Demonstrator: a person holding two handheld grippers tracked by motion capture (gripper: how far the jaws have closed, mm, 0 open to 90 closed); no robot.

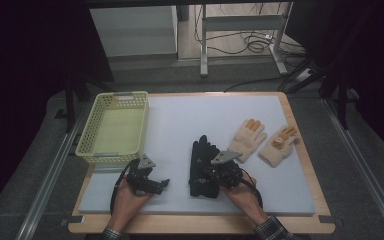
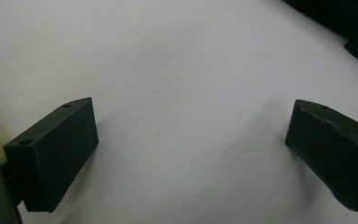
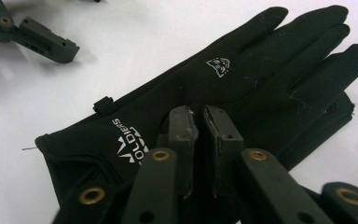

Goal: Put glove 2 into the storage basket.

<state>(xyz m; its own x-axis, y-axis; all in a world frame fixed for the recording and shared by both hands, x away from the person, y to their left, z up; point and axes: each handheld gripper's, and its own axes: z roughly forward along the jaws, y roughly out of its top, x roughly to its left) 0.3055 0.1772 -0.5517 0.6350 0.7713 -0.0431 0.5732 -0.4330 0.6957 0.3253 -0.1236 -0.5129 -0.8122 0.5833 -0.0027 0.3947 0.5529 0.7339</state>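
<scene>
A pair of black gloves [image 1: 201,159] lies stacked on the white mat [image 1: 180,125], fingers pointing away from me. My right gripper [image 1: 211,175] rests on the cuff end. In the right gripper view its jaws [image 3: 200,119] stand almost together, pinching the top black glove [image 3: 242,70] near its white logo. My left gripper [image 1: 161,184] sits on the mat left of the gloves. It [image 2: 191,149] is open wide over bare mat, with the glove's edge [image 2: 349,23] at the upper right. Two cream gloves [image 1: 248,137] [image 1: 279,145] lie to the right.
A pale yellow mesh basket [image 1: 94,131] stands at the mat's left edge, with nothing in it. The mat lies on a wooden board [image 1: 305,150]. The left gripper's jaw [image 3: 42,39] shows at the top left of the right gripper view.
</scene>
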